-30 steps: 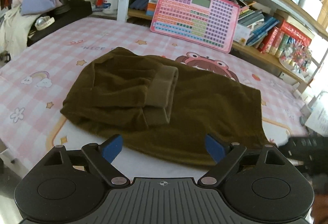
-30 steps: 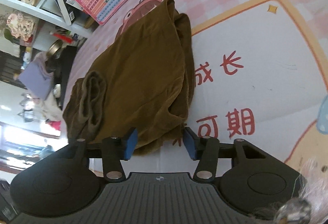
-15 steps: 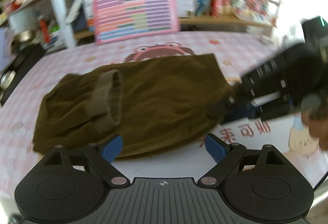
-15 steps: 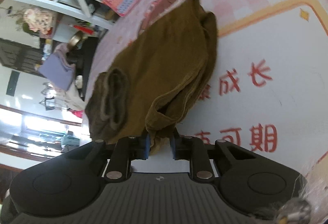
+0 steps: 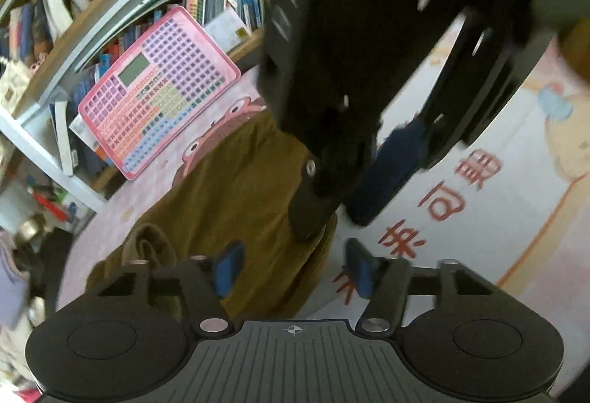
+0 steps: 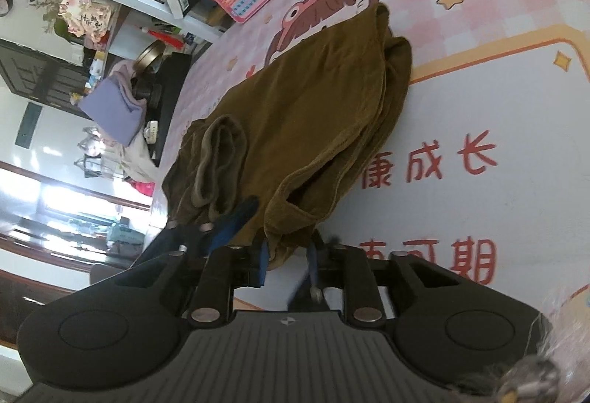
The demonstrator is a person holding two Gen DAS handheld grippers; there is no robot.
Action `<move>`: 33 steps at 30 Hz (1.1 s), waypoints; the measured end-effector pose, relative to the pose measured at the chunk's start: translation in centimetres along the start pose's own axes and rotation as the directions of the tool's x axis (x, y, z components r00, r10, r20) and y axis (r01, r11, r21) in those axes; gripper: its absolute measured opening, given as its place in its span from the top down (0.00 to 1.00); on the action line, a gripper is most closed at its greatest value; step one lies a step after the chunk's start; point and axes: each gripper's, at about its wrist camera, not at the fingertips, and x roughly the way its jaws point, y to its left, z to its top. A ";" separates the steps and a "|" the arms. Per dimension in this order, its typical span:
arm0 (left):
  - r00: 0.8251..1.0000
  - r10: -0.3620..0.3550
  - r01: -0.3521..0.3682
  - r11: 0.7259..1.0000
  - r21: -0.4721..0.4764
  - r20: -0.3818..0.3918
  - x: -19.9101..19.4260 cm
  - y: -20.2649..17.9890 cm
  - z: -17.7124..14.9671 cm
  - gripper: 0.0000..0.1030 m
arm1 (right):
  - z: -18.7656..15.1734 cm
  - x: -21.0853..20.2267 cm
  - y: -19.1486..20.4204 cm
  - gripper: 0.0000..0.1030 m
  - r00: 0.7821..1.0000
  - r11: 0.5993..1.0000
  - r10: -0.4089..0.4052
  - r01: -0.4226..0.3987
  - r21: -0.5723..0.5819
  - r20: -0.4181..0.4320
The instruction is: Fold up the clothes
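Both tongs: right pinching garment, left spread.

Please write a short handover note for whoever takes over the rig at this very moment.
Right gripper: shut on the near corner of the brown garment.
Left gripper: open, holding nothing, fingers over the garment's near edge beside the right one.
Garment: on the pink mat, partly folded, cuffed end lying on top.
Done: corner gripped.
Left: probably grip with the left, then finish the fold.
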 end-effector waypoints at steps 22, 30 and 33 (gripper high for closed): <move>0.991 -0.100 0.109 0.989 -0.103 0.090 -1.4 0.0 2.3 0.91 | 2.9 -0.5 -4.2 0.28 0.997 0.982 0.062 -0.068 0.176 0.037; 0.987 -0.112 0.132 0.975 -0.178 0.118 -3.2 1.9 1.8 0.91 | 5.9 1.1 -5.0 0.29 0.995 0.961 0.077 -0.090 0.263 0.061; 0.984 -0.123 0.147 0.968 -0.203 0.126 -3.7 2.2 1.5 0.91 | 6.0 1.4 -5.6 0.42 0.996 0.953 0.070 -0.084 0.292 0.058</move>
